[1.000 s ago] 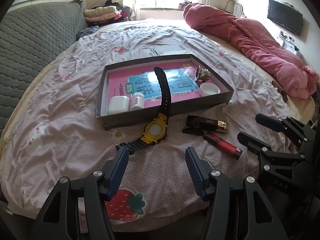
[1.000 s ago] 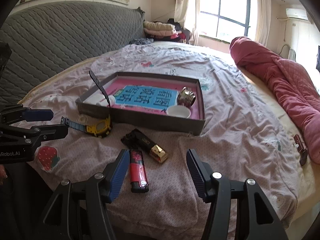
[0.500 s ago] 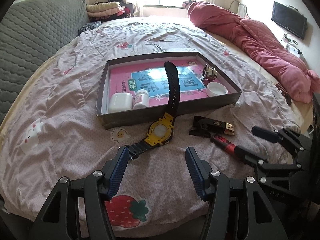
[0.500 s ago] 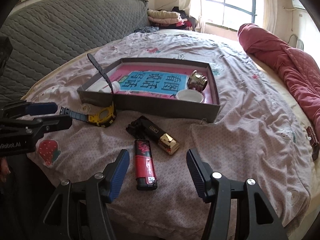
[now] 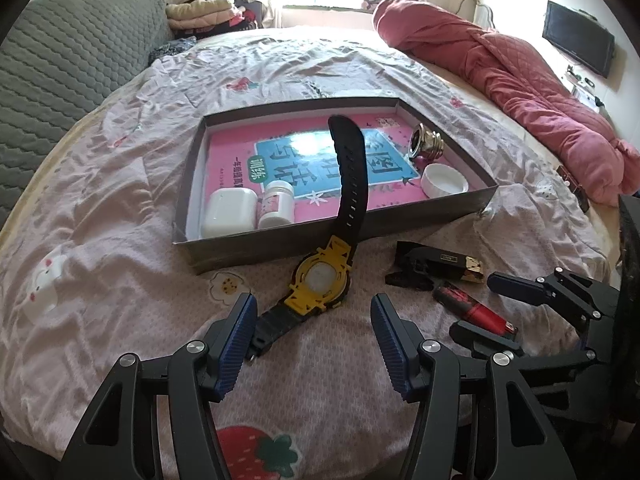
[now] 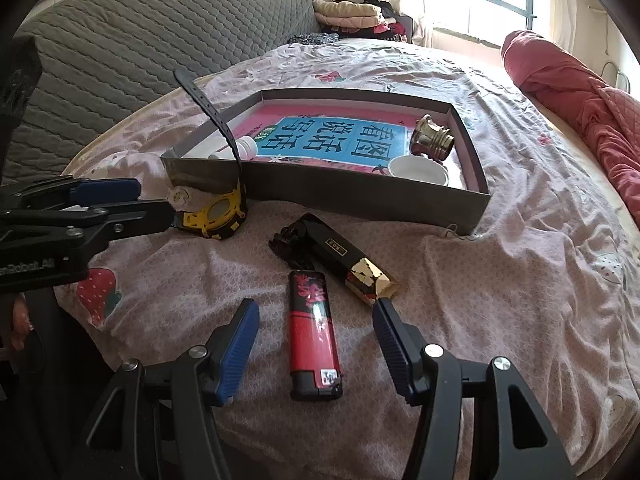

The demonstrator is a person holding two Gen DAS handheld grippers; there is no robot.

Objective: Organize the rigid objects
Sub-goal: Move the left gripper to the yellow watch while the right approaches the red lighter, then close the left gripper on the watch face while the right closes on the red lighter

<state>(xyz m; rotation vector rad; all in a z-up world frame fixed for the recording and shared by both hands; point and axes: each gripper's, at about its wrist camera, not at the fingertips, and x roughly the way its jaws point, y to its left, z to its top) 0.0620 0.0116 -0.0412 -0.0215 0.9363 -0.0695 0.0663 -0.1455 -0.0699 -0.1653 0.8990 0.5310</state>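
Observation:
A yellow watch [image 5: 320,284] with black straps lies on the bed, one strap leaning on the grey tray [image 5: 340,240]. My left gripper [image 5: 312,344] is open just before the watch; it also shows in the right wrist view [image 6: 152,200]. A red lighter [image 6: 314,328] lies between the fingers of my open right gripper [image 6: 314,344]. A black and gold clip-like object [image 6: 344,260] lies beside the lighter. The tray [image 6: 360,196] holds a white case [image 5: 228,218], a small white bottle [image 5: 276,204], a white dish [image 5: 444,180] and a metal cup [image 5: 428,146].
A pink book [image 5: 312,164] lines the tray floor. A red quilt [image 5: 520,80] lies rolled at the right. A grey padded headboard [image 6: 140,48] runs along the left. A dark small object [image 5: 572,184] lies near the bed's right edge.
Both grippers have moved forward and lower. The watch is now close before the left fingers, and the lighter now lies between the right fingers. Nothing was grasped.

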